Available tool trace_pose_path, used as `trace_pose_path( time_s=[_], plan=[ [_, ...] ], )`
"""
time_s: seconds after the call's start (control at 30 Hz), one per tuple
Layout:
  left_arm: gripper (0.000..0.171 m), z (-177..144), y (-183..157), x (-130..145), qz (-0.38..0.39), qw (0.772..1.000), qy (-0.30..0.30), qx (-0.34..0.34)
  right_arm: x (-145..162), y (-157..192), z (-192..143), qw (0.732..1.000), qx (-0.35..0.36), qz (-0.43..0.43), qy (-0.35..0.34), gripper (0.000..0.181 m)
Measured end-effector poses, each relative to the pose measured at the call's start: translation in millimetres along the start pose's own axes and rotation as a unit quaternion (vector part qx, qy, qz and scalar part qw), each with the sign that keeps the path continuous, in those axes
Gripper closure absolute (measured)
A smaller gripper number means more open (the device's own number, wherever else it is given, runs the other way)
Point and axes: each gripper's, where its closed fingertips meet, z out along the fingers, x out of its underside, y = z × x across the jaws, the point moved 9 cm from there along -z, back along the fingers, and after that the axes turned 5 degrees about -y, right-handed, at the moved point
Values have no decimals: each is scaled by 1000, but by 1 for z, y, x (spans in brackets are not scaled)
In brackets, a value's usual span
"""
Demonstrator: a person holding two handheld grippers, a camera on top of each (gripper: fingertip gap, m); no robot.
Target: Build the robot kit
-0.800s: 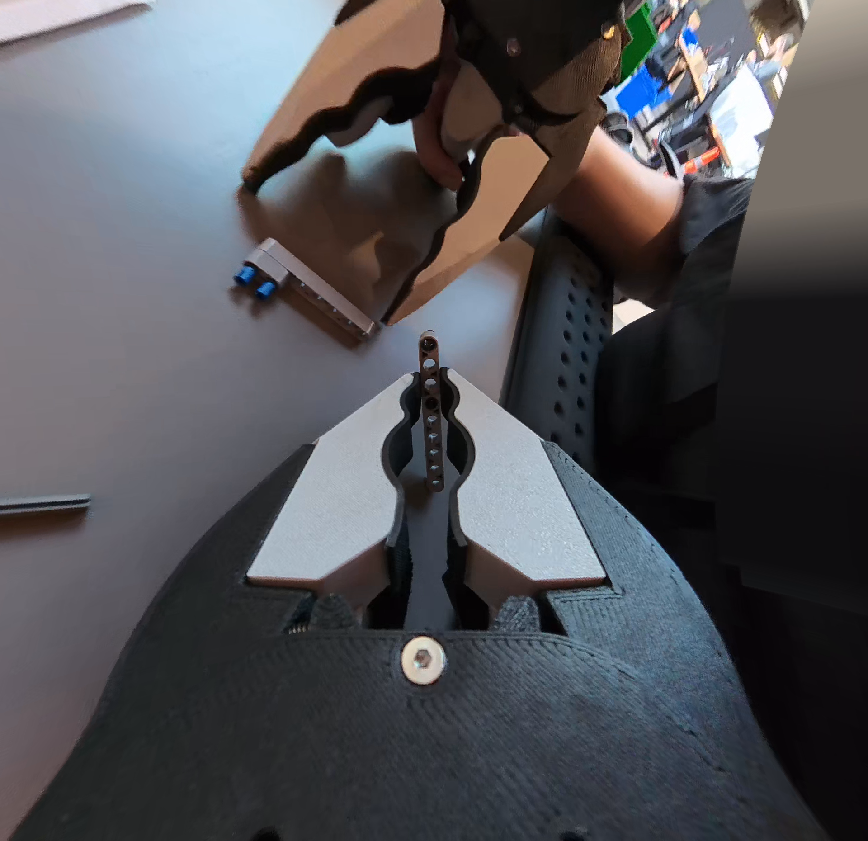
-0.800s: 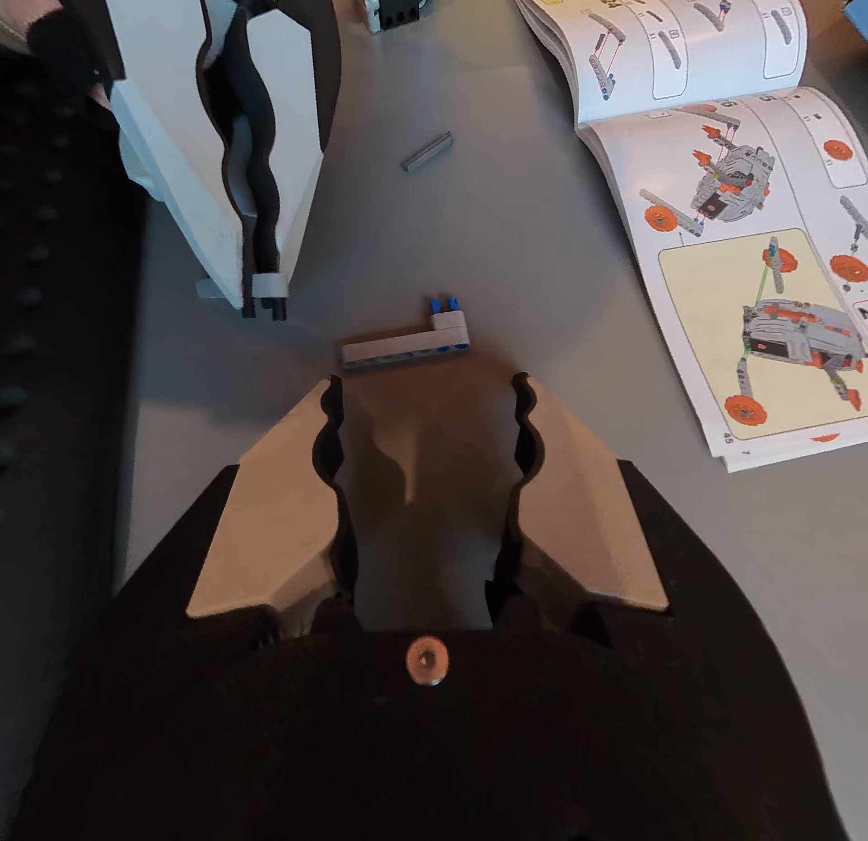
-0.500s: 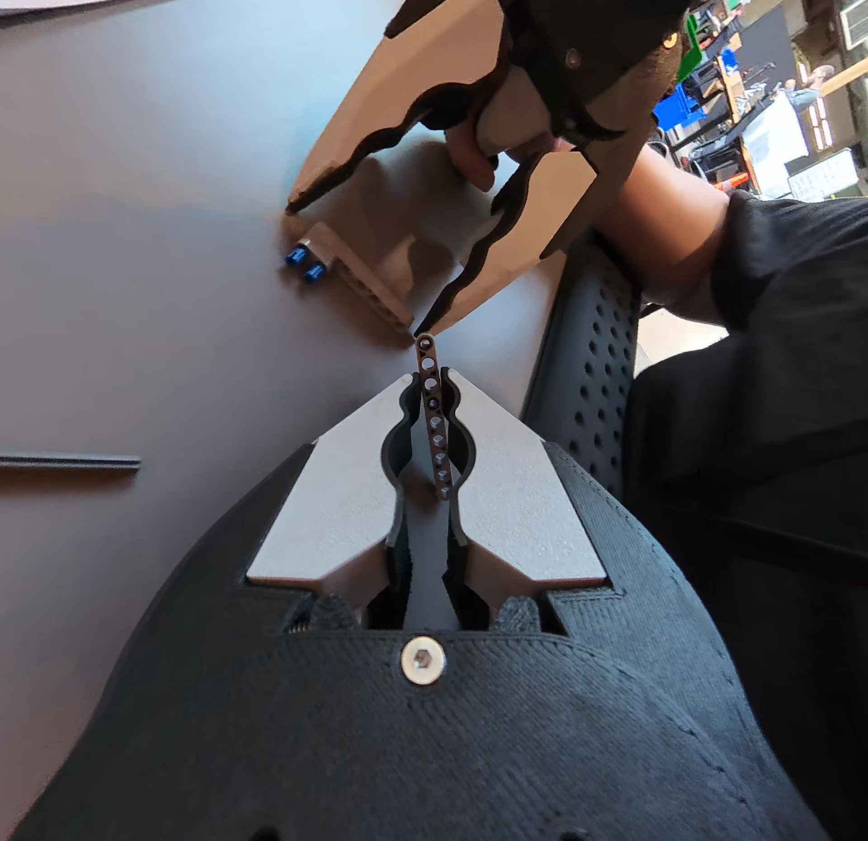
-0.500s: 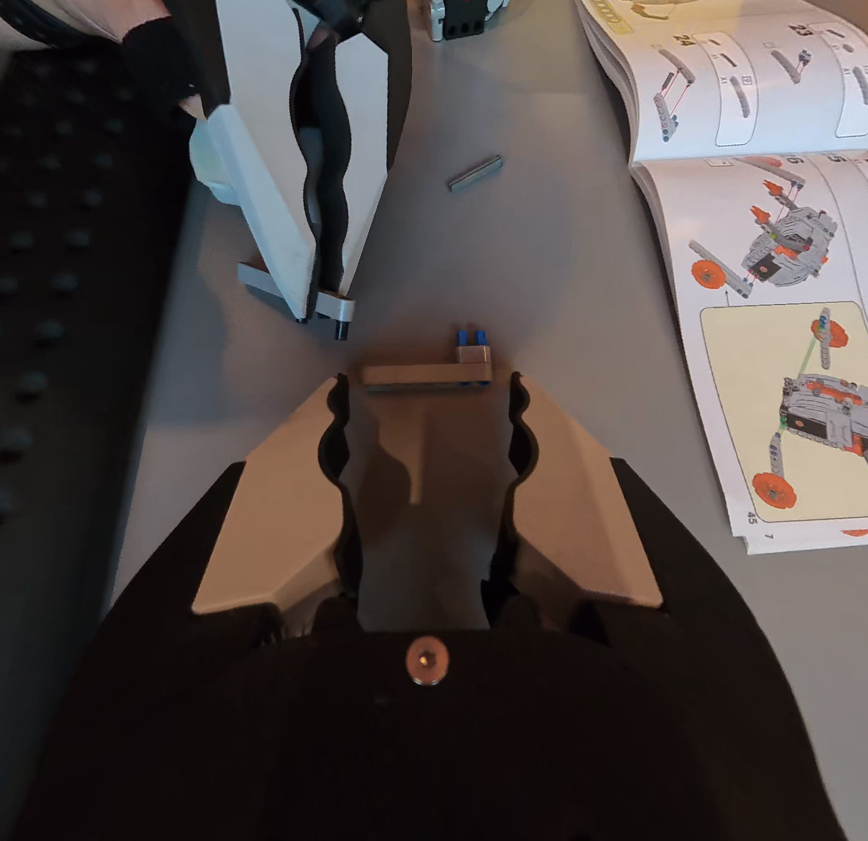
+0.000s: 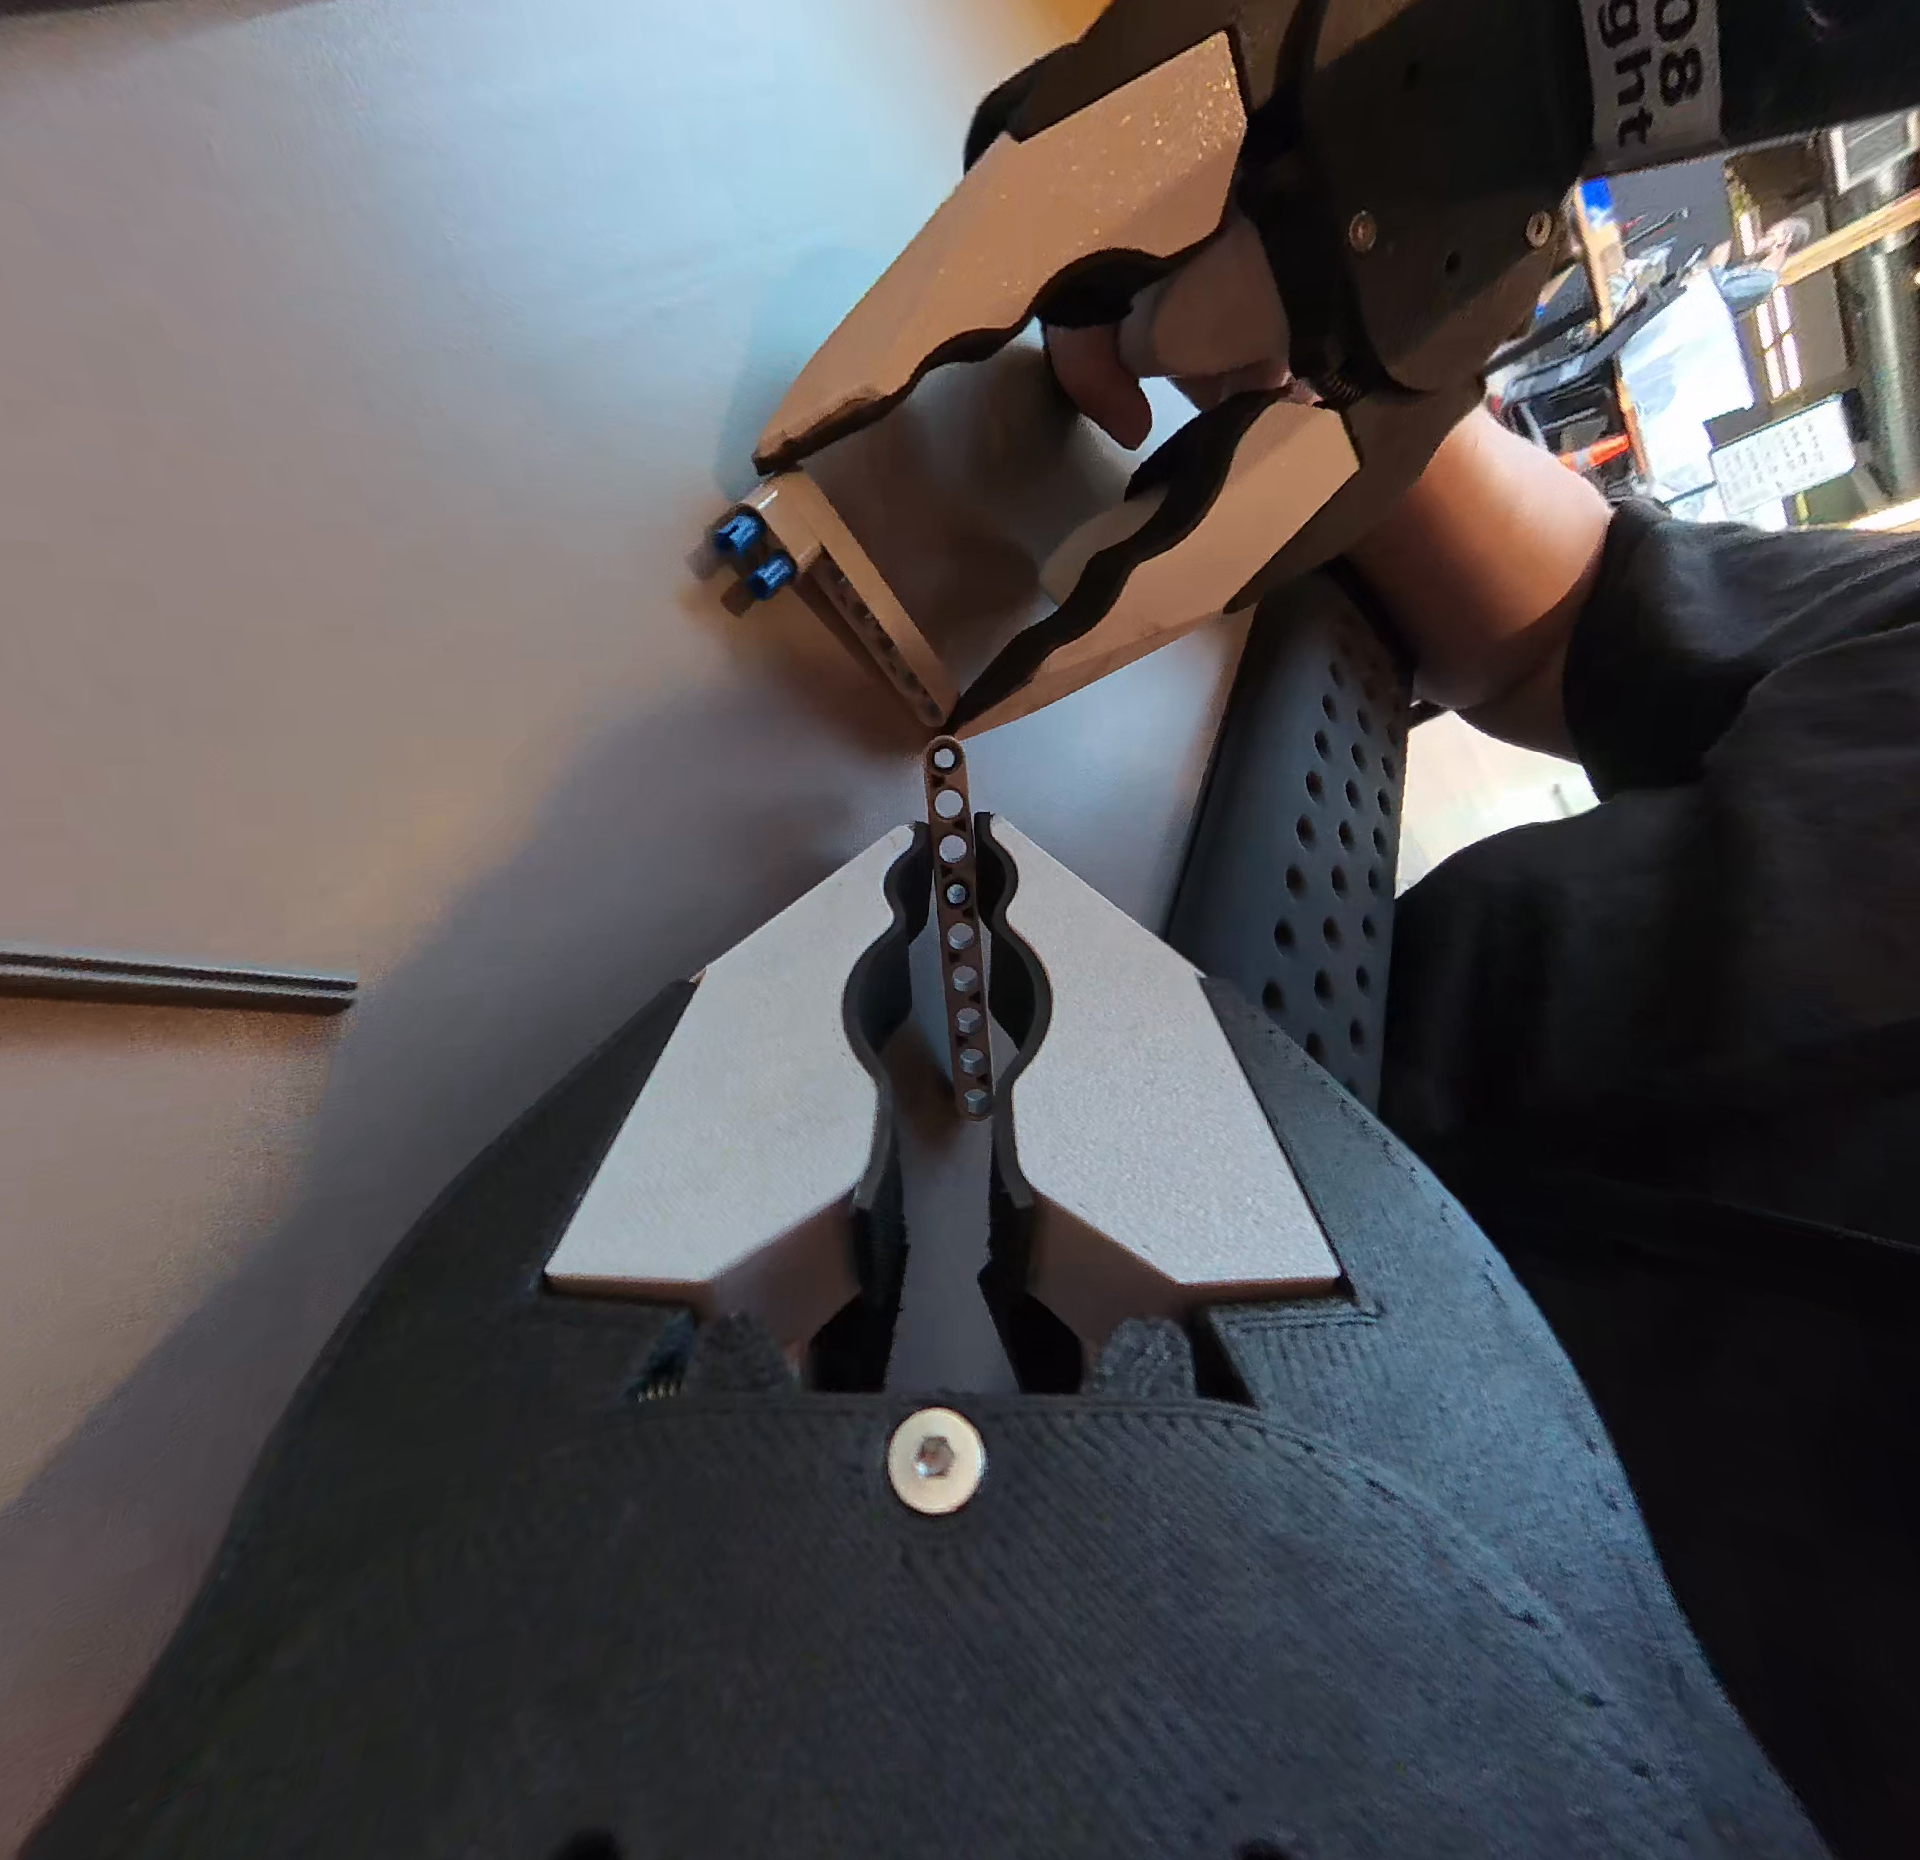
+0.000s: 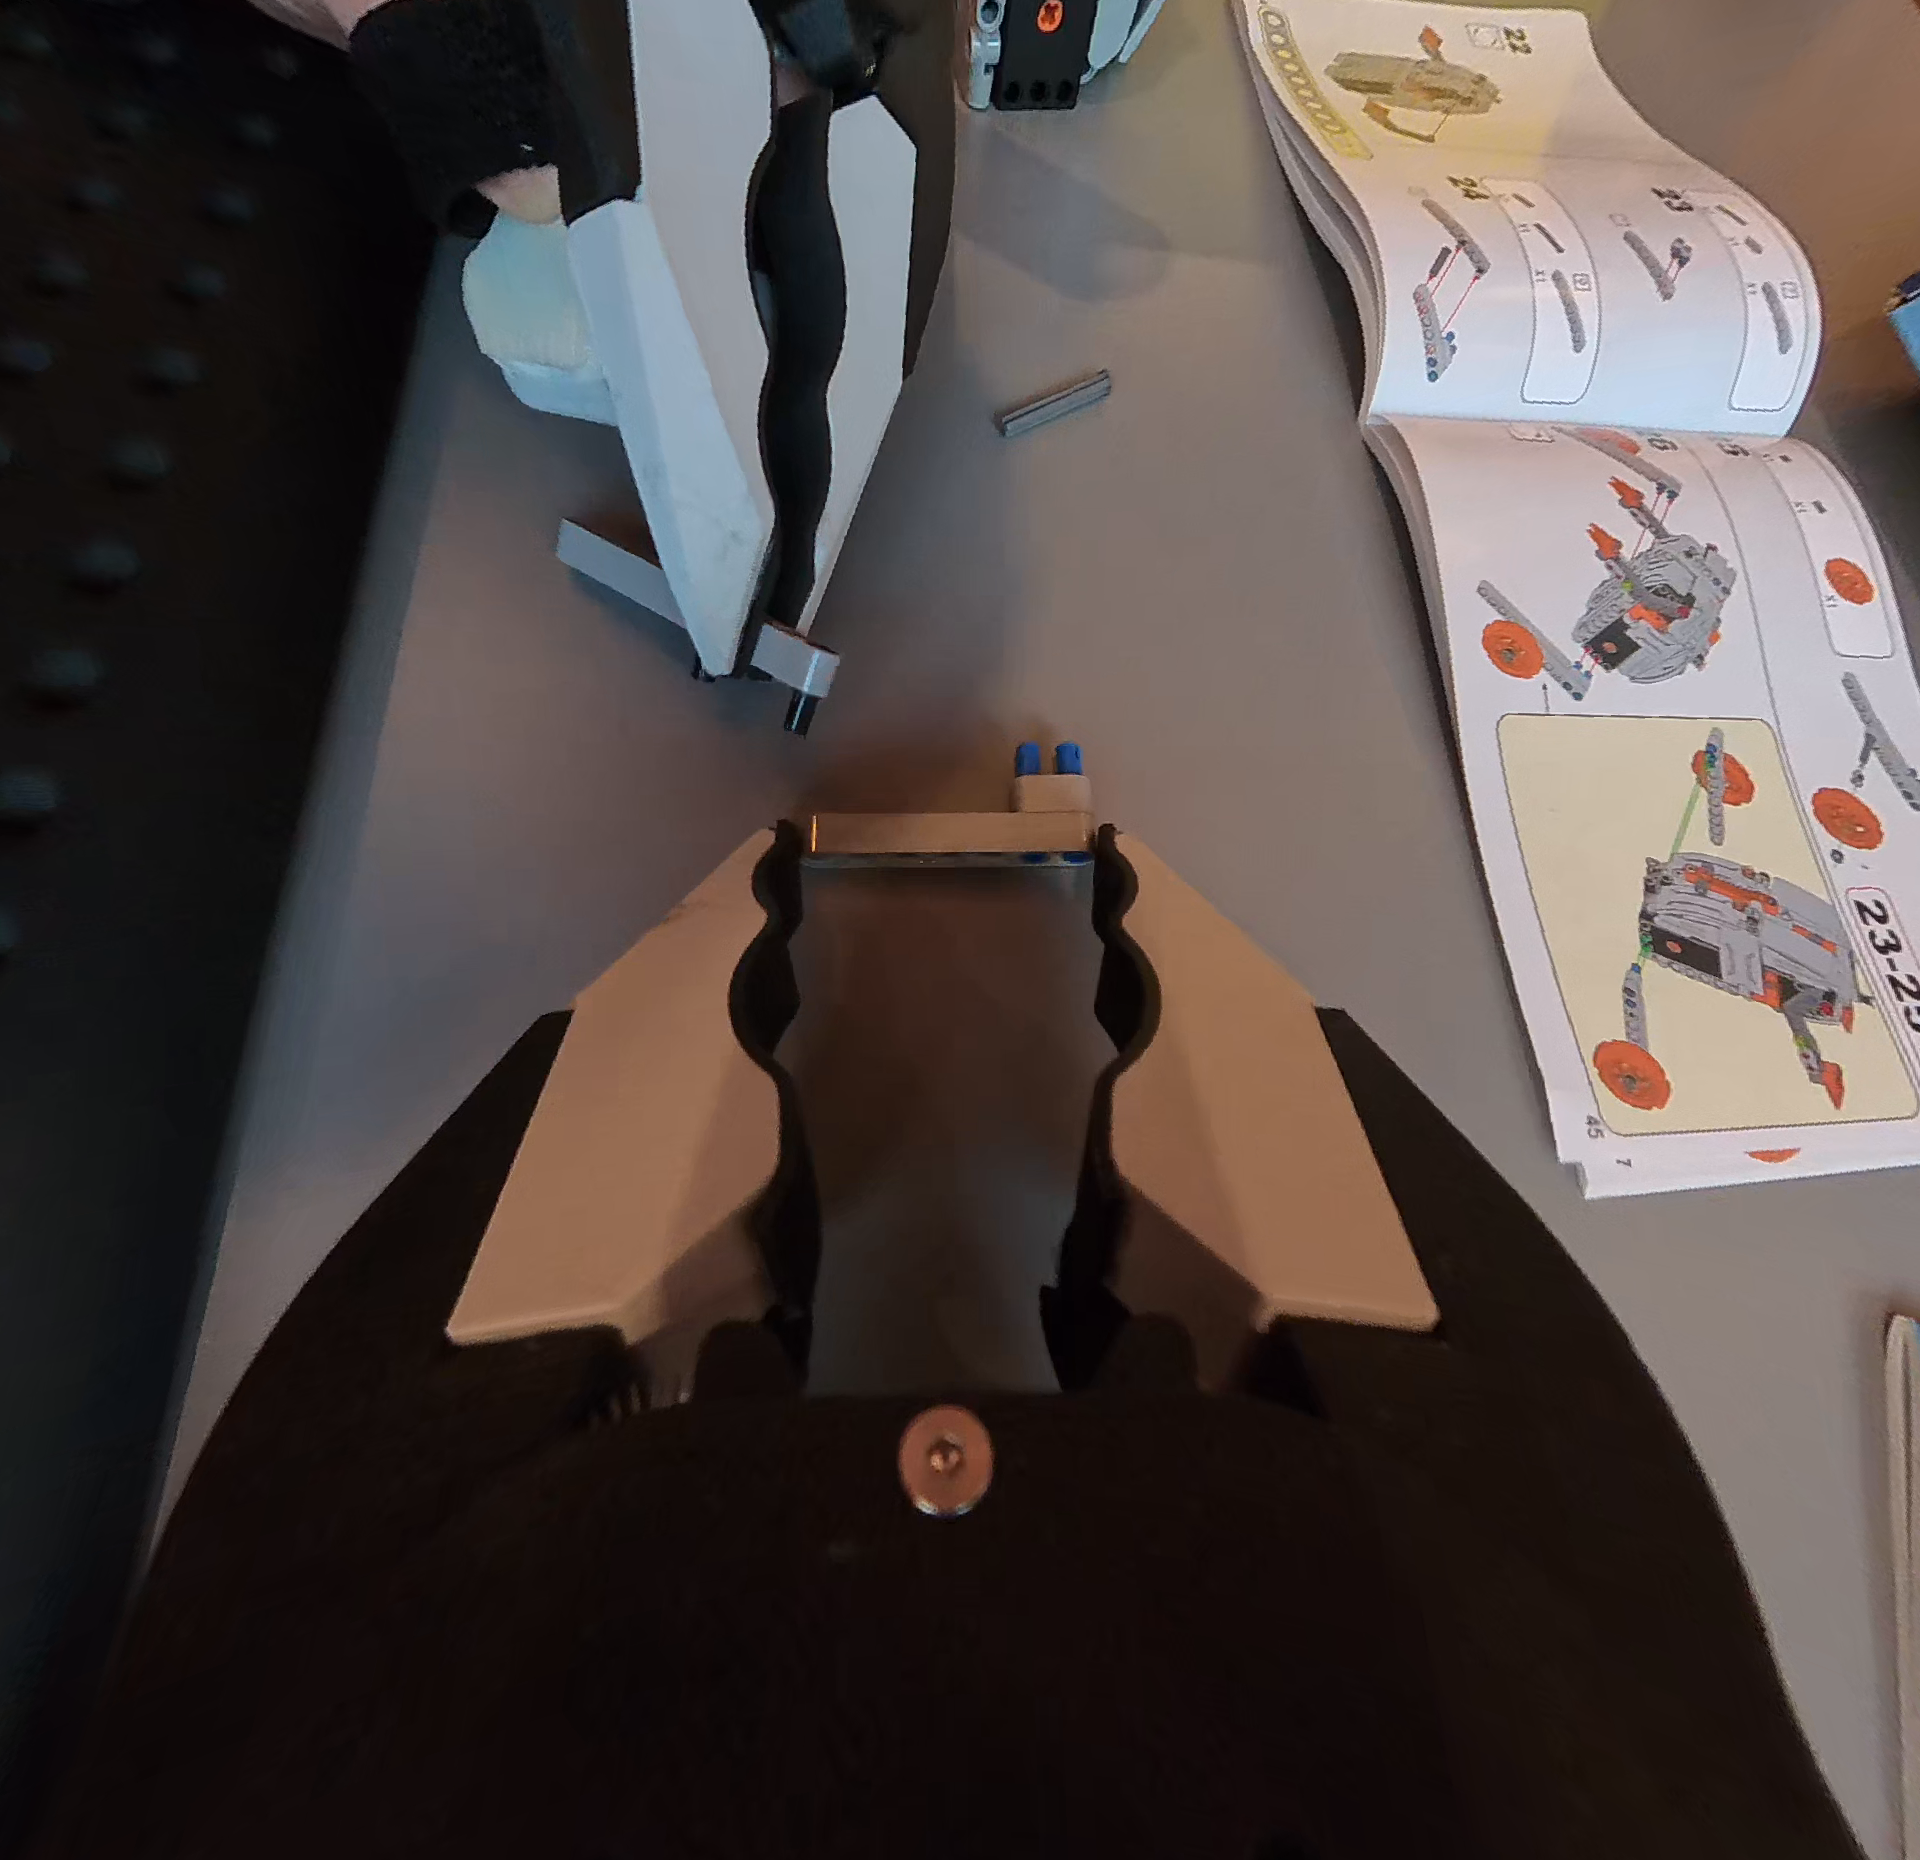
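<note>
My left gripper (image 5: 954,828) is shut on a thin grey holed beam (image 5: 961,958), which sticks out past the fingertips. In the right wrist view the left gripper (image 6: 769,657) hangs above the table with that beam (image 6: 795,657), a black pin at its end. My right gripper (image 6: 945,839) is open, and its fingertips bracket the two ends of a grey L-shaped beam (image 6: 935,834) with two blue pins (image 6: 1044,756), which lies flat on the grey table. I cannot tell whether the tips press on it. The left wrist view shows the right gripper (image 5: 868,584) over the L-shaped beam (image 5: 831,584).
An open instruction booklet (image 6: 1621,667) lies at the right. A short dark axle (image 6: 1051,402) lies farther out on the table (image 6: 1247,875). A grey and black block (image 6: 1039,34) stands at the far edge. A black perforated chair (image 6: 156,563) borders the table's left side. A person's forearm (image 5: 1486,563) holds the right gripper. My hands' fingertips stand some 5 centimetres from each other. Left tips and right tips are each some 11 centimetres from the short dark axle (image 6: 1051,402). Seen from the left wrist view (image 5: 147,997) as well.
The right gripper has moved forward and down onto the L-shaped beam, and its jaws have narrowed to the beam's length. The left gripper with its beam has drawn closer to it.
</note>
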Motion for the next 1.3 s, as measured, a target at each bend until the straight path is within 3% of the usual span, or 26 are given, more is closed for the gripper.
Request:
trace_pose_path(
  time_s=[0.3, 0.4, 0.53, 0.67, 0.77, 0.87, 1.1, 1.3],
  plan=[
    [158, 2, 2, -5, -30, 1000, 10, 0, 4, -2, -4, 1000, -4, 12, 3, 126],
    [151, 2, 0, -9, -14, 999, 9, -51, 4, -2, -4, 1000, -6, 14, 4, 126],
    [152, -8, -8, -17, 27, 987, 29, -156, 4, -1, -4, 1000, -8, 11, 3, 126],
    [151, -27, -15, -34, 66, 973, 36, -217, 4, -1, -5, 1000, -10, 12, 3, 126],
    [141, -38, -3, -39, 88, 949, 92, -290, 4, -1, -5, 1000, -13, 13, 3, 126],
    [146, -40, 2, -40, 68, 936, 122, -322, 4, -1, -5, 1000, -14, 14, 3, 126],
    [141, -46, 14, -41, -46, 916, 61, -394, 4, -1, -5, 1000, -15, 14, 3, 126],
    [148, -36, 21, -42, -25, 900, 91, -426, 4, 0, -5, 1000, -14, 12, 3, 126]
  ],
)
